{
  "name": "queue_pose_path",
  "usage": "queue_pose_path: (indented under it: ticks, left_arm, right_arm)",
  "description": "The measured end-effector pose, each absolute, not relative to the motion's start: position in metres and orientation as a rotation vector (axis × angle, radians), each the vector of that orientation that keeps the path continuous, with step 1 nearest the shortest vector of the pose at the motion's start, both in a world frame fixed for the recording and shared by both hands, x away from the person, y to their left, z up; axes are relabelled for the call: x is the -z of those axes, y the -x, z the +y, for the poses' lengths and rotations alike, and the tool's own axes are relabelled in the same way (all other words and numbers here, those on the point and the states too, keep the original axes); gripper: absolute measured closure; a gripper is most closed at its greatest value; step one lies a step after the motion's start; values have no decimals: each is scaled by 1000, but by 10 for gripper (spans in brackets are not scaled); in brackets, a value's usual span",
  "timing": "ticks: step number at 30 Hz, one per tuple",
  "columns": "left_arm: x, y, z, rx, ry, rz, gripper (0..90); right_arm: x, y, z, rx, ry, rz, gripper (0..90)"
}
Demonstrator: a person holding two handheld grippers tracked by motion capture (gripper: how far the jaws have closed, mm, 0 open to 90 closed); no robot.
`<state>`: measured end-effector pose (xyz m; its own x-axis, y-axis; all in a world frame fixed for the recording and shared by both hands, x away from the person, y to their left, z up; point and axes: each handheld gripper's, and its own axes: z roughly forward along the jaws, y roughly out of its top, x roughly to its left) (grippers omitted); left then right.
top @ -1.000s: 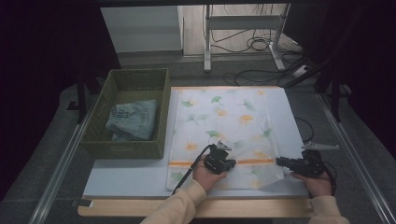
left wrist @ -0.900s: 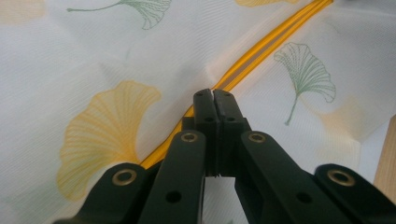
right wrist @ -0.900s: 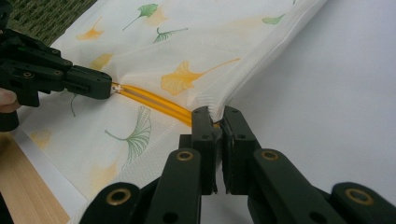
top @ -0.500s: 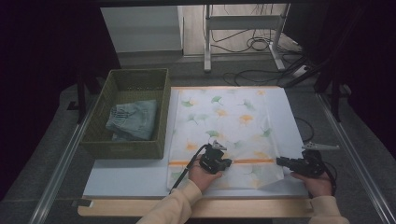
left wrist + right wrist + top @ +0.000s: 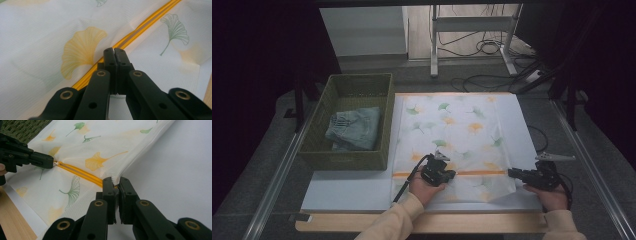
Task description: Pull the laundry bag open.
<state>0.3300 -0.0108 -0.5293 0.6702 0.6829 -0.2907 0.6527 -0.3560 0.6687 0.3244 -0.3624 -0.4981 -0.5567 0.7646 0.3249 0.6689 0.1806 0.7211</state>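
A white cover (image 5: 457,135) printed with ginkgo leaves lies flat on the table (image 5: 352,192), just right of a green basket (image 5: 357,85) that holds a folded denim piece (image 5: 354,129). An orange zip (image 5: 477,172) crosses the cover near its near end.

The right gripper (image 5: 115,182) is clamped on the cover's edge where the zip ends, pinching the fabric fold between its jaws. The left gripper (image 5: 51,162) sits on the zip line, about midway along the zip; its jaws are closed at what looks like the small pale zip pull (image 5: 57,163), seen from the right gripper view. In its own view the left gripper (image 5: 114,51) has its tips pressed together right over the orange line (image 5: 130,40), and the pull itself is hidden behind them.

The step in hand looks like running the zip along. To do it well, the right gripper should hold its end firm and slightly taut, so the fabric does not bunch ahead of the slider. The left should draw straight along the zip, low to the cloth, without lifting or twisting.

The cover's long axis runs away from the person, its far end toward the table's back edge. The zip lies crosswise to that, from the basket side to the right gripper.
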Motion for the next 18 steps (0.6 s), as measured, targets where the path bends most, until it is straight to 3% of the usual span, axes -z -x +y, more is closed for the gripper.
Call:
queue_pose_path:
  ticks: [18]
  left_arm:
    - [530, -328, 13, -53, -2077, 1063, 900]
  right_arm:
    - [498, -324, -363, -1319, -1412, 2326, 841]
